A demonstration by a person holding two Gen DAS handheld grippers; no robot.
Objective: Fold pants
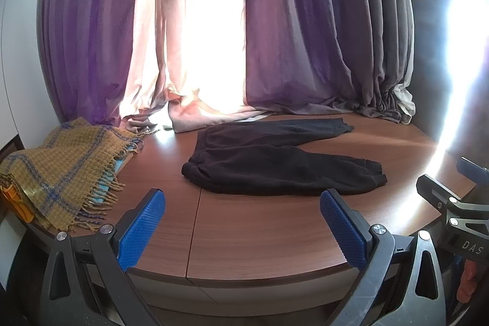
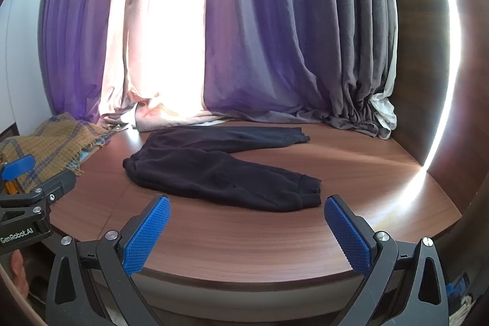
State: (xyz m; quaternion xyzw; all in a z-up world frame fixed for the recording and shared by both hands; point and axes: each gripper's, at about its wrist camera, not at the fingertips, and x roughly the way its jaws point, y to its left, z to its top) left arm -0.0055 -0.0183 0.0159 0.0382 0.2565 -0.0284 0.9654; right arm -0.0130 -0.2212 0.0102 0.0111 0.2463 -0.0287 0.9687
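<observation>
**Fold pants: nothing gripped, approach stage**

Dark pants lie flat on the brown wooden tabletop, waistband to the left, both legs running right; legs splayed in a narrow V, the far leg reaching toward the curtains, the near leg angling toward the front edge; cuffs well apart from each other; no fold made as far as these views show.

Left gripper hangs over the near edge of the table, blue pads spread wide, nothing between them; short of the cloth, not touching it. Right gripper the same: pads wide apart, empty, near the cuff of the nearer leg but clear of it; its body also shows at the right margin of the left wrist view.

Plaid fringed scarf sits heaped at the left of the table, apart from the pants; something orange under it, too hidden to name.

Judgement: task at its very start; step in hand is the reach. Next move likely calls for each tool to come down on one part of the same leg, waistband corner and cuff, so one leg can be carried over onto the other; pinch should take the whole thickness of the fabric, which looks thick and soft, though the glare makes texture hard to read; scarf fringe is best kept out of the left tool's path.
</observation>
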